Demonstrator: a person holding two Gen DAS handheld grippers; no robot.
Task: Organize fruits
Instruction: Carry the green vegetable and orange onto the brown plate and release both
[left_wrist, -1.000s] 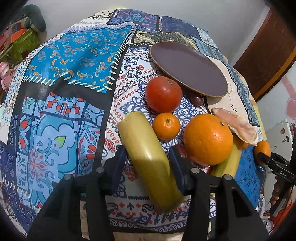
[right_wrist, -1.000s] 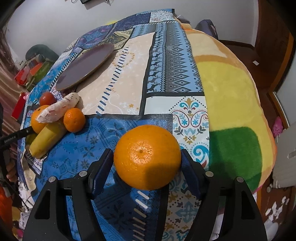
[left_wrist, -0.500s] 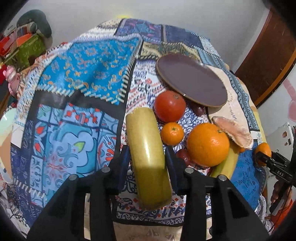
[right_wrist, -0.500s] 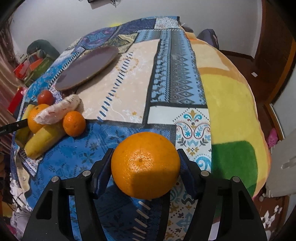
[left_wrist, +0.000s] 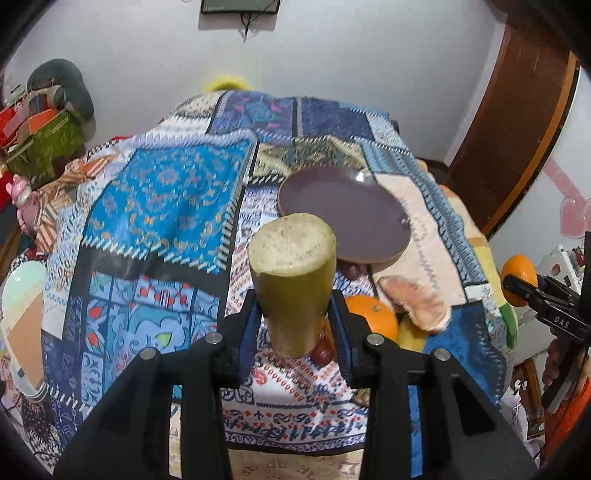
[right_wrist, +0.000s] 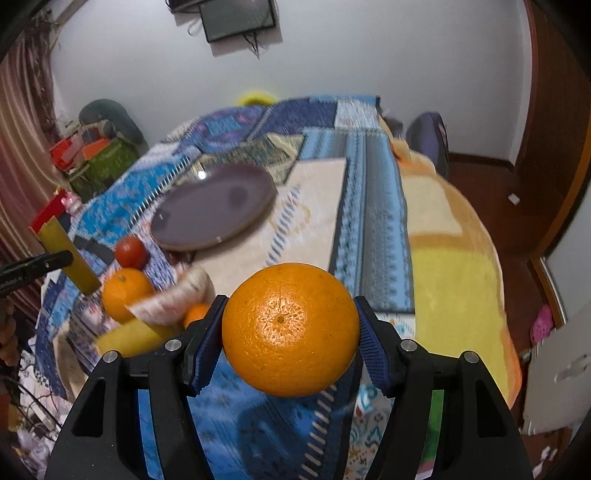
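Note:
My left gripper (left_wrist: 293, 325) is shut on a yellow-green cut fruit piece (left_wrist: 291, 280), held tilted up above the patterned cloth. My right gripper (right_wrist: 290, 347) is shut on a large orange (right_wrist: 290, 328), lifted above the cloth; this orange also shows at the right edge of the left wrist view (left_wrist: 517, 271). A dark purple plate (left_wrist: 347, 212) lies beyond the fruit pile and also shows in the right wrist view (right_wrist: 214, 208). On the cloth lie an orange (right_wrist: 123, 295), a red tomato (right_wrist: 131, 251), a banana (right_wrist: 129, 338) and a pale peeled piece (right_wrist: 173, 301).
The patchwork cloth (left_wrist: 159, 192) covers a rounded surface that drops off at the sides. A yellow blanket (right_wrist: 454, 288) lies to the right. Clutter and a green box (left_wrist: 48, 136) stand at the far left. A wooden door (left_wrist: 517, 122) is at the right.
Both grippers have lifted and tilted up with their fruit. The cut fruit piece now stands end-on toward the left camera, and more of the wall shows.

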